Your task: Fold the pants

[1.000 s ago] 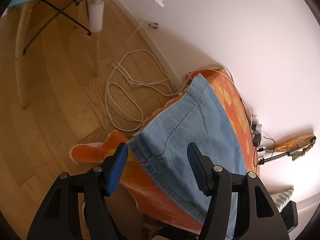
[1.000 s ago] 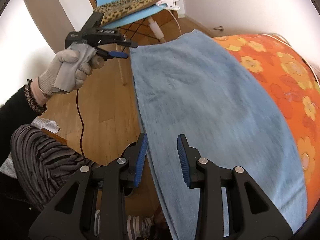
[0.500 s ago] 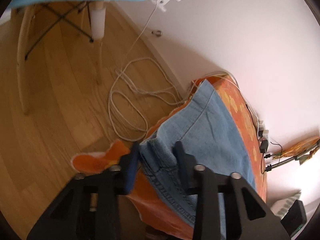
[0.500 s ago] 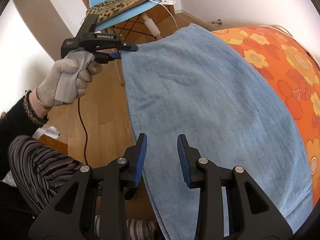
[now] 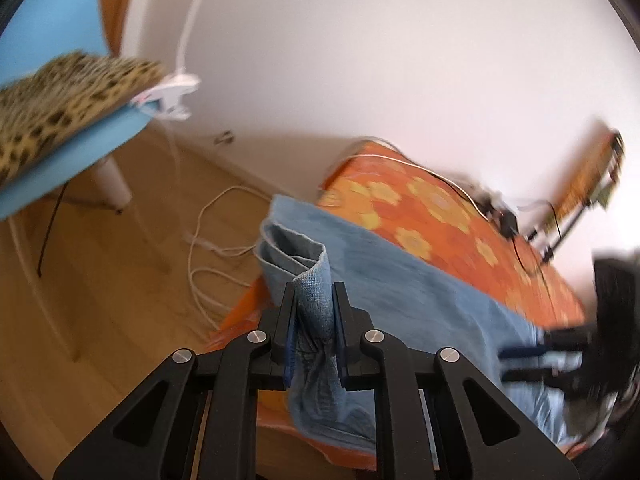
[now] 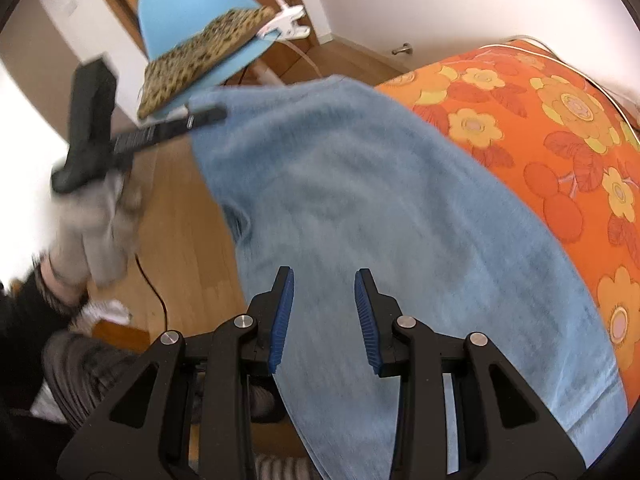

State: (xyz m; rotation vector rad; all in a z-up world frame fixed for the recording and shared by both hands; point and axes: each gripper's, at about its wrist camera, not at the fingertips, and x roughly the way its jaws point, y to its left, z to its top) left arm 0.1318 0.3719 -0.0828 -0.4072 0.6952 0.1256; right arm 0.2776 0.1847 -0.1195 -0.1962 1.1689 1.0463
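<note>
The left gripper (image 5: 313, 308), low centre of its view, is closing its jaws on the hem of the pants (image 5: 400, 280); the right gripper (image 6: 323, 312) is opening above the denim spread on the flowered orange cover (image 6: 560, 128)

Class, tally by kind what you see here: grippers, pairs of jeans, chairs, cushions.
Grippers: 2, left gripper, right gripper
Pairs of jeans: 1, blue jeans
Chairs: 1, blue chair
Cushions: 1, leopard-print cushion
Total: 5
</note>
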